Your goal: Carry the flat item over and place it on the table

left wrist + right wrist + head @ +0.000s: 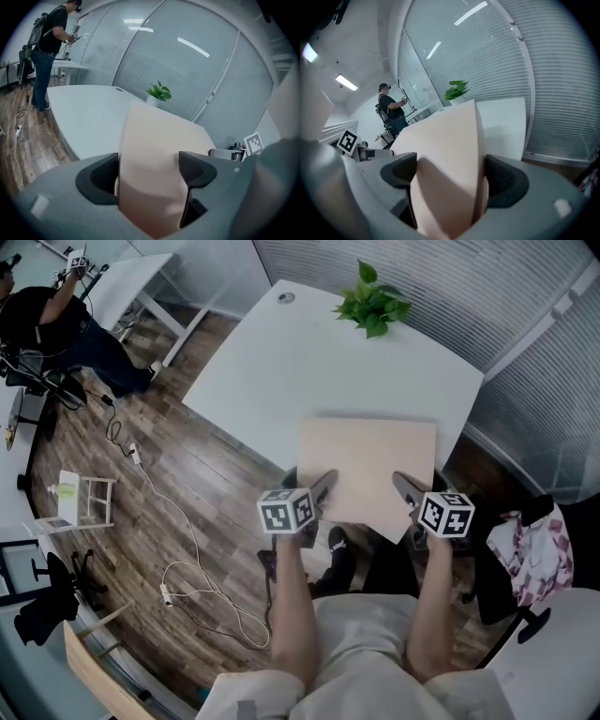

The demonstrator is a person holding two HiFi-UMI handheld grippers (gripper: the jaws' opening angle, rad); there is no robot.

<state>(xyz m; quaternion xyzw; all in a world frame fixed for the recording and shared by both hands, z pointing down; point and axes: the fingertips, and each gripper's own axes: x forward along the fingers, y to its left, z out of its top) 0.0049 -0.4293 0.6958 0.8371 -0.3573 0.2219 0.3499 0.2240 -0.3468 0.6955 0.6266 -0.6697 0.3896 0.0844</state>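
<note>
- One board (370,474); one table (281,362); one plant (373,304) at 12 o'clock
- Left gripper (322,491) and right gripper (407,487), forearms parallel, each clamped on the board's near edge; board over the table's 5 o'clock edge

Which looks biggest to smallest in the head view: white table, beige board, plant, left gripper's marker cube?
1. white table
2. beige board
3. plant and marker cube on the left gripper look alike; the cube is nearer the camera, so unranked.
</note>
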